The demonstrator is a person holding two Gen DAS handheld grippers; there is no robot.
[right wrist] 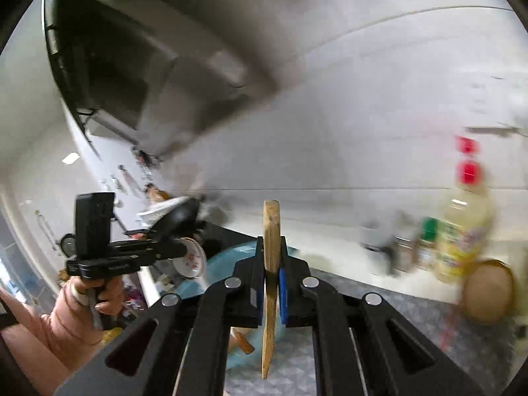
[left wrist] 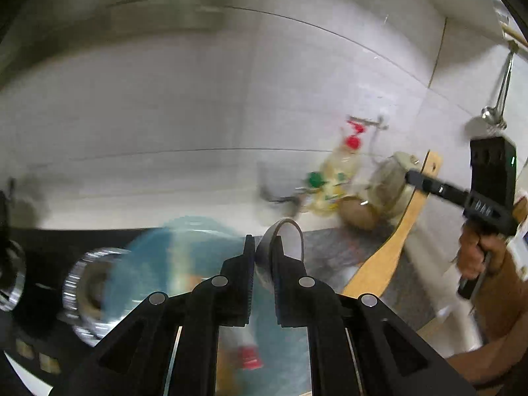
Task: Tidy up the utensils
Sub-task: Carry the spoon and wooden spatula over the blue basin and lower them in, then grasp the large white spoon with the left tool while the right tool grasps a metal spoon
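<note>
In the left wrist view my left gripper (left wrist: 264, 241) is shut on the flat grey metal handle (left wrist: 283, 231) of a utensil. The handle's looped end sticks up past the fingertips and its other end is hidden below the fingers. My right gripper (right wrist: 272, 242) is shut on a wooden spatula (right wrist: 271, 221), held edge-on and upright. From the left the right gripper (left wrist: 412, 178) shows with that wooden spatula (left wrist: 396, 244) hanging down from it. From the right the left gripper (right wrist: 183, 250) is at mid-left, held by a hand (right wrist: 89, 300). A blue basin (left wrist: 184, 250) lies blurred below both.
A steel ladle (left wrist: 495, 115) hangs on the tiled wall at right. An oil bottle (right wrist: 462, 231), spice jars (right wrist: 425, 244) and a brown round container (right wrist: 485, 290) stand at the back of the grey counter (right wrist: 379, 300). Chrome stove fittings (left wrist: 85, 283) are at left, and a floral bowl (right wrist: 193, 259) sits beyond the basin.
</note>
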